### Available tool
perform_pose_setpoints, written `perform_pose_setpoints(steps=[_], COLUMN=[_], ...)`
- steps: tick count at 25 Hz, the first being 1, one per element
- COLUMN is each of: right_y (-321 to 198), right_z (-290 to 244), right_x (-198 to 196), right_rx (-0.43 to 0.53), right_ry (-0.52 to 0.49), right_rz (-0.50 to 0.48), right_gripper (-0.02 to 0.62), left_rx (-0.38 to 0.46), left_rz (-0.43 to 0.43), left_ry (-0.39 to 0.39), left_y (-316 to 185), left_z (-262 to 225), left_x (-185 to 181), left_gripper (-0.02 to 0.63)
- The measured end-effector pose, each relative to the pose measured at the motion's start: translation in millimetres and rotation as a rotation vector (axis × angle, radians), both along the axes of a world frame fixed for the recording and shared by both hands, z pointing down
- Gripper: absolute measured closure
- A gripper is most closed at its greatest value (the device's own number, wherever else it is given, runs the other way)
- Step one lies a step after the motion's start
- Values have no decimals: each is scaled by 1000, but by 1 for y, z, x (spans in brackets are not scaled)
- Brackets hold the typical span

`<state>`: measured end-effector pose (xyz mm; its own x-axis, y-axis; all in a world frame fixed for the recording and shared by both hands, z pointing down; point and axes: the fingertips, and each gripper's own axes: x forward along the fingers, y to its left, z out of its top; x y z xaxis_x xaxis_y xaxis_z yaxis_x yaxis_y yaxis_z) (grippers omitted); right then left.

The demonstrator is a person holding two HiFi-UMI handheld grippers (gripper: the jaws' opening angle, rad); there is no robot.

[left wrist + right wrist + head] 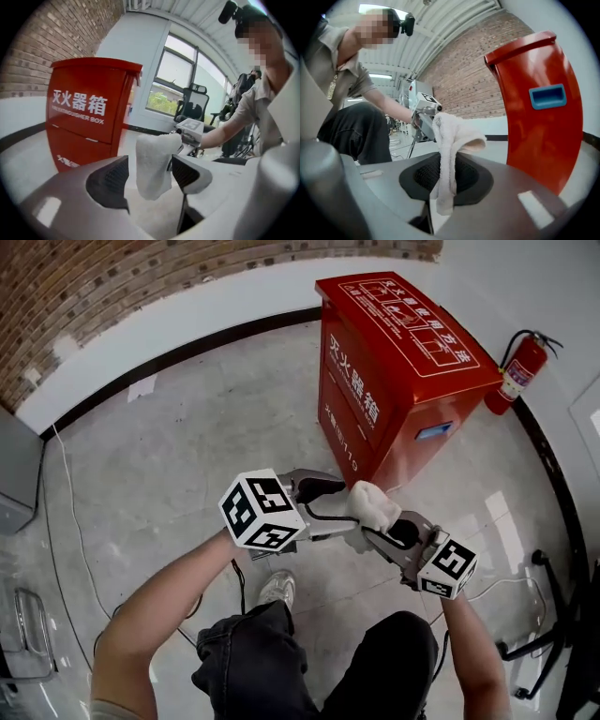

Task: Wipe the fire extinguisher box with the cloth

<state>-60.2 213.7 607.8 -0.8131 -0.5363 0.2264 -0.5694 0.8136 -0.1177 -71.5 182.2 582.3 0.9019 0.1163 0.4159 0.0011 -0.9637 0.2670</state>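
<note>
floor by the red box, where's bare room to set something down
Widest bare floor: left of the red box, up to the skirting. Crowded right of it: fire extinguisher, chair base.

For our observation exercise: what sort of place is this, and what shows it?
Likely an indoor workshop or office-type hall: a red fire extinguisher box with an extinguisher beside it, a brick wall, and an office chair by large windows.

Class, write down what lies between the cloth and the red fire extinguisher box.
Nothing: in the right gripper view, only bare floor shows in the gap between the cloth and the box.
</note>
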Motion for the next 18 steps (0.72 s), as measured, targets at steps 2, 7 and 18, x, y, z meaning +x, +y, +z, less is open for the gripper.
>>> perform_pose_setpoints(steps=[2, 7, 18], right_y=[10, 2, -17], right_z=[-13, -30, -76], right_x=[3, 20, 79], right_rx=[28, 48, 119], right_ry=[7, 41, 164], right_rz=[-45, 62, 355], right_gripper=[512, 496, 399], left_rx=[-49, 75, 375], left_rz=[81, 52, -198], left_ry=[57, 45, 60], left_y=[15, 22, -80], left_z=[-14, -33, -110], left_x=[13, 32, 40], left_gripper=[333, 471, 486])
